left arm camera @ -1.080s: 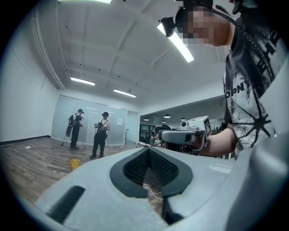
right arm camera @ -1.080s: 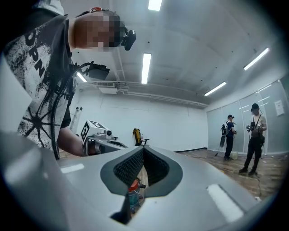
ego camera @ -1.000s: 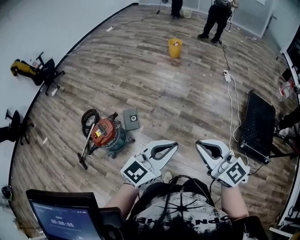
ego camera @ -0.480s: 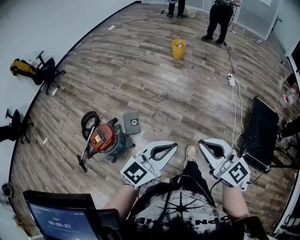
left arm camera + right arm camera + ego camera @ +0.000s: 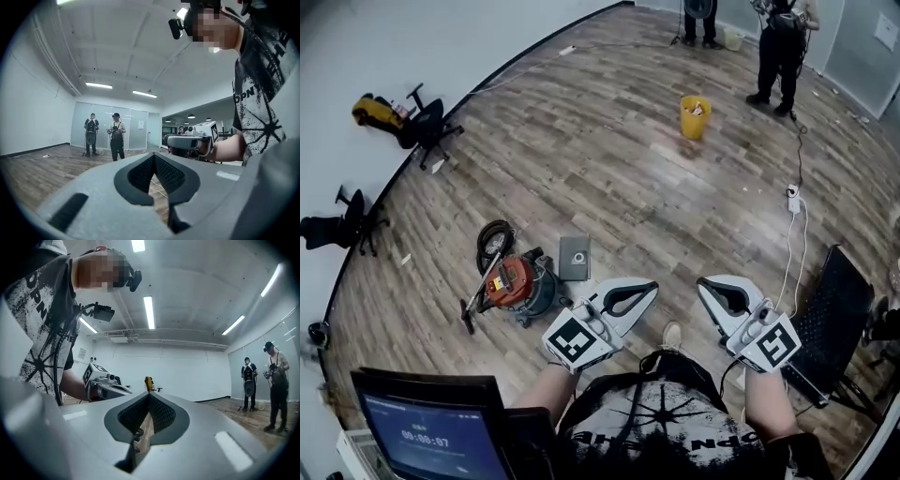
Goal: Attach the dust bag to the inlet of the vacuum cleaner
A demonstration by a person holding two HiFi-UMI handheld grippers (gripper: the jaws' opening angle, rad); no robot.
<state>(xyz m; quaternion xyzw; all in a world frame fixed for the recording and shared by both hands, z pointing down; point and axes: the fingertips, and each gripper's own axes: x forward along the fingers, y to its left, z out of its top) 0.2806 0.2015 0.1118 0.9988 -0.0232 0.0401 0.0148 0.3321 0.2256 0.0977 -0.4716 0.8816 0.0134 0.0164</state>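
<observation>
The vacuum cleaner (image 5: pixel 514 286), a red drum on a teal base, stands on the wood floor at lower left of the head view, with its black hose (image 5: pixel 494 239) coiled behind it. The dust bag (image 5: pixel 574 257), a flat grey square with a round hole, lies on the floor just right of the vacuum. My left gripper (image 5: pixel 652 286) (image 5: pixel 153 155) is held level, right of the bag and apart from it, shut and empty. My right gripper (image 5: pixel 701 284) (image 5: pixel 149 395) is beside it, also shut and empty. Each gripper view shows the other gripper and the far room.
A yellow bucket (image 5: pixel 695 116) stands farther out. Office chairs (image 5: pixel 427 127) line the left wall. A white power strip and cable (image 5: pixel 794 197) run to a black panel (image 5: pixel 839 300) at right. Two people (image 5: pixel 783 47) stand at the far end. A screen (image 5: pixel 441 431) is at lower left.
The whole floor has shifted in the head view: the bucket and people slid right and down, and the vacuum and bag sit a little lower. Both grippers stay shut, side by side.
</observation>
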